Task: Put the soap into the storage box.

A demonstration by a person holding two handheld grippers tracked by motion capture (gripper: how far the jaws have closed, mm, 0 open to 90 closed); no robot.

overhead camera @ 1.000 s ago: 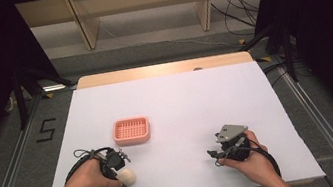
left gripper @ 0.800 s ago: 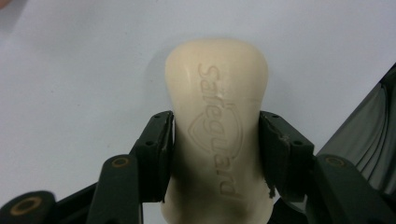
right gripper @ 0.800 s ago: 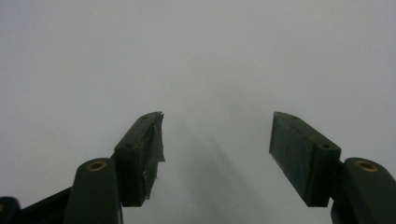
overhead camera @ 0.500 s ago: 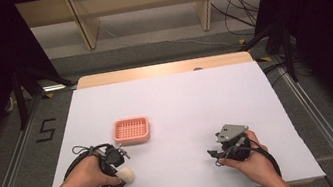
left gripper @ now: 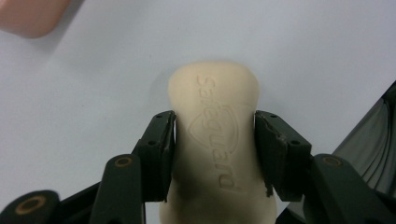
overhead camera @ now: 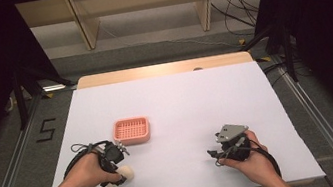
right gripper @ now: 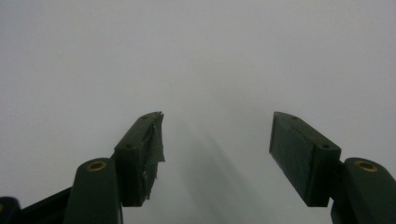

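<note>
A cream soap bar (left gripper: 212,84) with an embossed shield lies on the white table (overhead camera: 181,106), near its front left edge. My left gripper (left gripper: 215,121) is shut on it. Both pads press the bar's sides, and the jaws have just been closing with the soap between them. In the high view the soap (overhead camera: 125,172) sticks out to the right of the left gripper (overhead camera: 118,176), which a hand holds. At the front right, another hand holds my right gripper (overhead camera: 213,154). In its own view the right gripper (right gripper: 217,126) stands open over bare table, with nothing between its jaws.
A pink slotted soap tray (overhead camera: 131,131) sits just beyond the left gripper; its corner (left gripper: 28,16) shows in the left gripper view. A wooden strip (overhead camera: 165,69) runs along the table's far edge. Cables trail from both grippers.
The left gripper and the soap have shifted slightly away from the table's near edge. The right hand has not moved.
</note>
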